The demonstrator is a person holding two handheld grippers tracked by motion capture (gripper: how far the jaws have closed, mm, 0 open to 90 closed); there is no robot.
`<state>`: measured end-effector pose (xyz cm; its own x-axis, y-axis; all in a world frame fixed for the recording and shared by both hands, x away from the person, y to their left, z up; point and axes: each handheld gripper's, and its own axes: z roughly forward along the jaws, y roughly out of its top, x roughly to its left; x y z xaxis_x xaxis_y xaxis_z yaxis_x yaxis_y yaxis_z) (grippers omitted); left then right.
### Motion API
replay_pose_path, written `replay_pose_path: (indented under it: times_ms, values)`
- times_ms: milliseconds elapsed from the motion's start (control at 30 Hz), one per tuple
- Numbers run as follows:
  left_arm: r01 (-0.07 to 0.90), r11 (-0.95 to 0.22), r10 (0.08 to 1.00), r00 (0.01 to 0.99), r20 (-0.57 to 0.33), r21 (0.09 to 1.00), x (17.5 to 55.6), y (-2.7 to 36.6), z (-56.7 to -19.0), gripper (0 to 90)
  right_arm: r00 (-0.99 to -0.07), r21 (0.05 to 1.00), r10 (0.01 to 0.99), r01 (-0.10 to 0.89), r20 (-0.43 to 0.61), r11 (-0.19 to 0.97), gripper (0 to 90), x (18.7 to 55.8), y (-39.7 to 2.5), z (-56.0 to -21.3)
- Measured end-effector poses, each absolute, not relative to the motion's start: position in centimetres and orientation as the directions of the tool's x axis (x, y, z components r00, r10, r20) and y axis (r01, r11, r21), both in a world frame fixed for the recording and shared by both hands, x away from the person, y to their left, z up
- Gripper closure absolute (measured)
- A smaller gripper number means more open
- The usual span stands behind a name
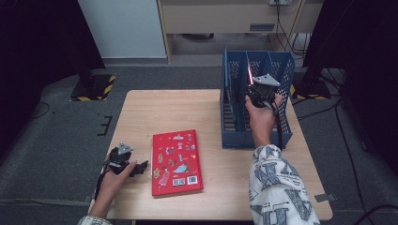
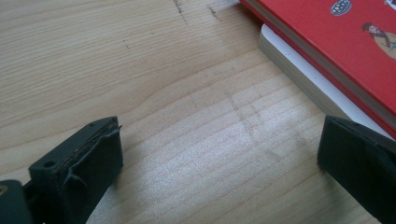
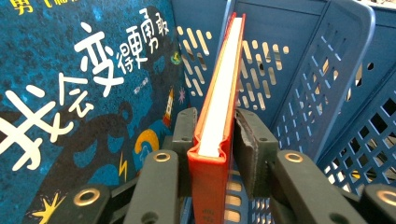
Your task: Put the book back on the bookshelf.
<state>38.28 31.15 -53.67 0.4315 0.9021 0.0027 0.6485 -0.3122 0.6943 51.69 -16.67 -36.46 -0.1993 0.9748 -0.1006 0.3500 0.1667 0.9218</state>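
A red picture book (image 1: 176,161) (image 2: 345,42) lies flat on the wooden table, near its front edge. My left gripper (image 1: 139,168) (image 2: 219,168) rests on the table just left of that book, jaws open and empty. My right gripper (image 1: 253,89) (image 3: 214,135) is over the blue file rack (image 1: 256,101) (image 3: 327,84), shut on the spine end of a thin orange-red book (image 1: 250,74) (image 3: 219,107) that stands upright in the rack's middle slot. A dark blue book with white characters (image 3: 79,93) stands in the slot beside it.
The rack stands at the table's back right. A pale book or pad (image 2: 303,79) lies under the red one. Dark stands with striped bases (image 1: 94,86) sit on the floor behind the table.
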Motion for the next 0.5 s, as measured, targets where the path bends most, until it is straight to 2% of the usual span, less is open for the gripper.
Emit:
replay_pose_path:
  times_ms: [300, 500]
  values:
    - [0.648, -0.315, 0.901, 0.434, 0.003, 0.694, 38.32, 31.15, -53.67, 0.0, -0.2, 0.923, 0.976, 0.351, -0.092, 0.159, 68.7, 51.81, -16.48, -36.37]
    - [0.648, -0.316, 0.9, 0.435, 0.004, 0.693, 38.32, 31.16, -53.66, 0.0, -0.234, 0.932, 0.97, 0.334, -0.063, 0.141, 53.2, 51.27, -16.73, -35.91]
